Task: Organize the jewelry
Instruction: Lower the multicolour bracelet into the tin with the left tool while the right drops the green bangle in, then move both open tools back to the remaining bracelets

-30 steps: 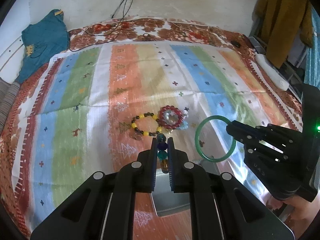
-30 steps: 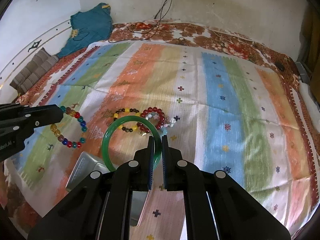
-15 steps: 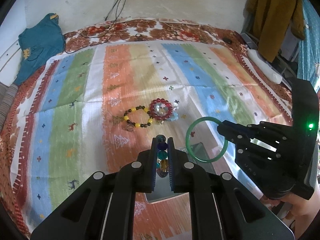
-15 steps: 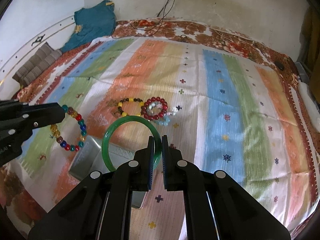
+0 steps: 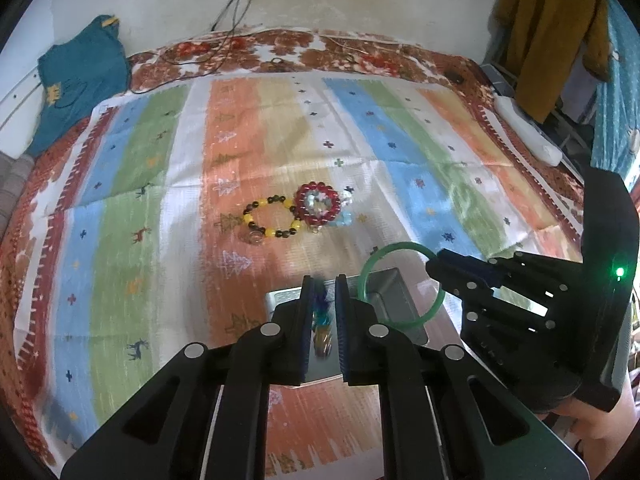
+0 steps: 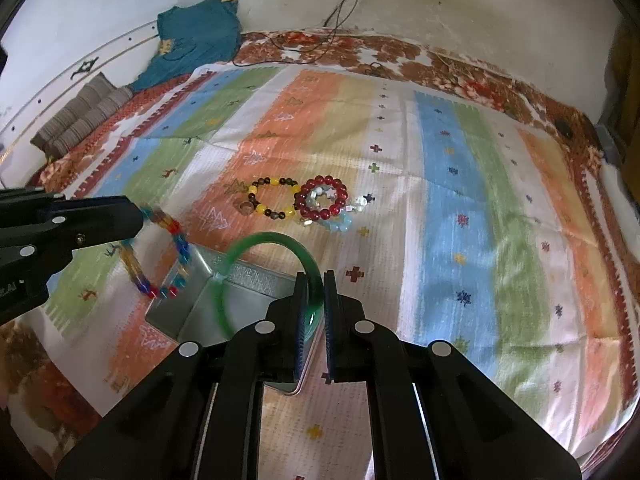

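My left gripper (image 5: 323, 284) is shut on a multicolour bead bracelet (image 6: 160, 256), which hangs above the left edge of a grey metal tray (image 6: 240, 304). My right gripper (image 6: 316, 280) is shut on a green bangle (image 6: 264, 240) and holds it over the tray; the bangle (image 5: 400, 284) and tray (image 5: 384, 292) also show in the left wrist view. A yellow-and-brown bead bracelet (image 5: 272, 216) and a red bead bracelet (image 5: 318, 204) lie on the striped cloth beyond the tray.
A pale blue and white beaded piece (image 6: 344, 216) lies beside the red bracelet. A teal garment (image 5: 76, 80) lies at the far left, cables (image 5: 240, 12) at the back wall, and a mustard garment (image 5: 552, 32) hangs at the right.
Both grippers have pulled back toward the near edge with their bracelets. The tray has come into fuller view under them, and the loose bracelets now lie farther ahead.
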A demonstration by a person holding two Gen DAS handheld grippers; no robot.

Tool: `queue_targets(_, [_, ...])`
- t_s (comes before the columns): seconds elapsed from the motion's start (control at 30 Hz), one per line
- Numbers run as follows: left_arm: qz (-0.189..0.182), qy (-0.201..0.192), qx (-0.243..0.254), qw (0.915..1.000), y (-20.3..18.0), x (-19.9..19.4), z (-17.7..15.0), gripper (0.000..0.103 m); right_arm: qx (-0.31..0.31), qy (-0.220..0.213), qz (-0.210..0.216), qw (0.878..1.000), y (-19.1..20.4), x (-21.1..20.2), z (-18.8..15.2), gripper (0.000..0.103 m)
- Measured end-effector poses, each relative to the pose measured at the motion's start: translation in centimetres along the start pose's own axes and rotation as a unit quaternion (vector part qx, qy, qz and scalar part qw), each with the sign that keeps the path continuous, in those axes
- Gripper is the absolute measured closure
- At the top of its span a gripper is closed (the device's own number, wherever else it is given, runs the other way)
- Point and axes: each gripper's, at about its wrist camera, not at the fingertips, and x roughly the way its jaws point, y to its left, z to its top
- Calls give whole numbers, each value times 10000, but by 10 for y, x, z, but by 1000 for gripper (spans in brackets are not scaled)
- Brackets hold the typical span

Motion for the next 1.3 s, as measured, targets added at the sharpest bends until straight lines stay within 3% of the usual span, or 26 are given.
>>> queue_targets(0.03, [29, -9, -35, 10000, 2, -1, 0, 92, 27, -12, -27, 10000, -2, 0, 1, 88])
queue_targets(0.1, [99, -13, -110, 9999, 8, 0, 1, 88, 93, -69, -66, 9999, -6, -2, 2, 71])
queue_targets(0.23, [240, 49, -291, 9993, 20, 4, 3, 77, 260, -28, -83, 9996, -15, 1, 4, 71])
queue_targets(0.63, [458, 158, -551, 9973, 39, 18, 7, 45, 506, 82, -45, 9987, -31, 23, 24, 47])
queue_targets(0.9, [650, 185, -680, 9954, 50, 33, 20, 42, 449, 174, -51, 9988, -28, 37, 35, 44])
queue_targets(1.1, [866, 262, -308, 9954, 51, 49, 34, 38, 339, 206, -80, 9992, -24, 48, 46, 38])
queue_targets(1.3, [962, 332, -330, 9943, 62, 64, 41, 38, 368, 240, -106, 9990, -28, 62, 56, 35])
